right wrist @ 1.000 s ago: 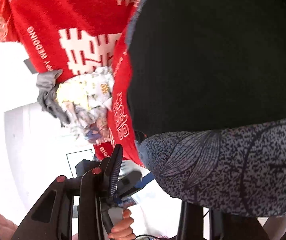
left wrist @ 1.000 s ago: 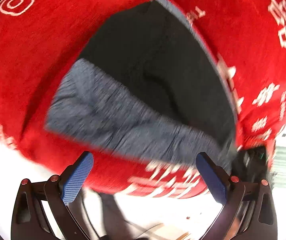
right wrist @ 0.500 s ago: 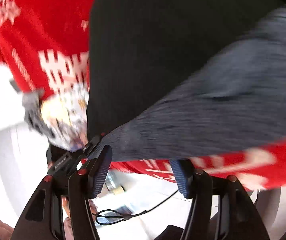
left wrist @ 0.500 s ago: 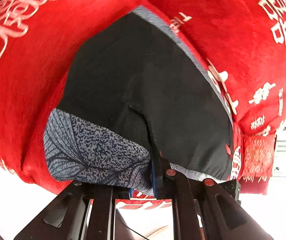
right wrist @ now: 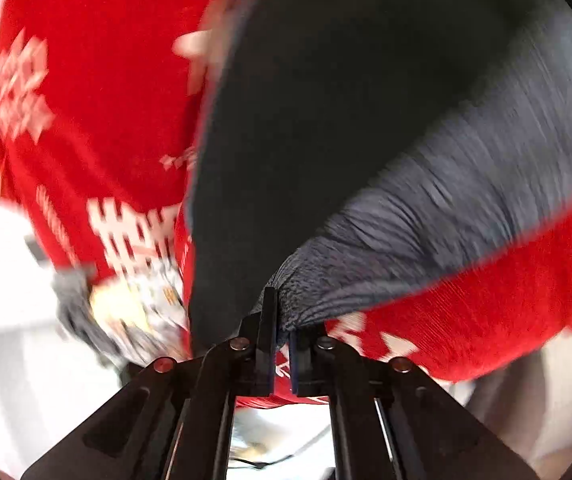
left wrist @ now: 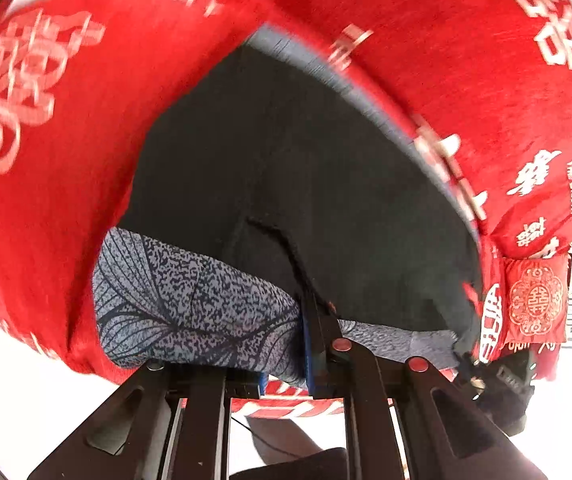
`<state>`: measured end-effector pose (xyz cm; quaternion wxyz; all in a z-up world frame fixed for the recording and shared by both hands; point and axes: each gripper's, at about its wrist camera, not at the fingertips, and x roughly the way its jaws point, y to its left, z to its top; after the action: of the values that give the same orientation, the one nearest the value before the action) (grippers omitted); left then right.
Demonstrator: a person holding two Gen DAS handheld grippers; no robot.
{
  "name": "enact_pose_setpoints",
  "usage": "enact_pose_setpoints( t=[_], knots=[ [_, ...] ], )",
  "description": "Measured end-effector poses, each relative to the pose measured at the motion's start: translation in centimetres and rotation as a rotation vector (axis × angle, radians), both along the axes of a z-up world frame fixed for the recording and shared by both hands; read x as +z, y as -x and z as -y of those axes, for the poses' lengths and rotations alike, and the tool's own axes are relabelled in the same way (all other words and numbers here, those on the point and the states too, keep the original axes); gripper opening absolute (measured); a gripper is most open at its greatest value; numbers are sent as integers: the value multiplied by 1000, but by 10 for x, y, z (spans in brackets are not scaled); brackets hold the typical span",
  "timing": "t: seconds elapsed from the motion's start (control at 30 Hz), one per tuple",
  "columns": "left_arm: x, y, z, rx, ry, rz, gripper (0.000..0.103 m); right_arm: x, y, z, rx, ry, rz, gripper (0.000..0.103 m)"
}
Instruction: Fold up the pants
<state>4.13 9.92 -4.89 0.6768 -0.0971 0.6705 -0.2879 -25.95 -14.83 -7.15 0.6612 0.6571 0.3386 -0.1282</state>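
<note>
The pants (left wrist: 286, 184) are black with a grey leaf-patterned band (left wrist: 190, 304) along the near edge. They lie on a red cloth (left wrist: 66, 184) with white characters. My left gripper (left wrist: 305, 344) is shut on the patterned band at the near edge. In the right wrist view the pants (right wrist: 305, 140) fill the middle, with the grey band (right wrist: 425, 232) blurred by motion. My right gripper (right wrist: 282, 340) is shut on the bunched end of that band, which lifts up from the red cloth (right wrist: 485, 312).
A small red embroidered pouch (left wrist: 535, 300) hangs at the cloth's right edge. A crumpled pile of grey and patterned items (right wrist: 126, 312) lies at the left in the right wrist view. White floor shows below both grippers.
Both grippers were open and are now shut on the pants' patterned band: the left closed first, the right within the last half second. The right view is still blurred by motion.
</note>
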Motion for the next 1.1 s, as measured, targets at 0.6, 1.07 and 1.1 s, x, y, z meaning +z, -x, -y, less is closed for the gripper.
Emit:
enact_pose_setpoints(
  t=[0.6,1.07,1.1],
  knots=[
    [-49,-169,134,189,-346,240,86,-11,-228,183,450,120,-95,16],
    [-22,-127,169,15,-454,302,86,6,-221,196,618,137,-48,58],
    [-34,-122,178,-11,-469,284,86,0,-223,191,643,146,-71,57]
  ],
)
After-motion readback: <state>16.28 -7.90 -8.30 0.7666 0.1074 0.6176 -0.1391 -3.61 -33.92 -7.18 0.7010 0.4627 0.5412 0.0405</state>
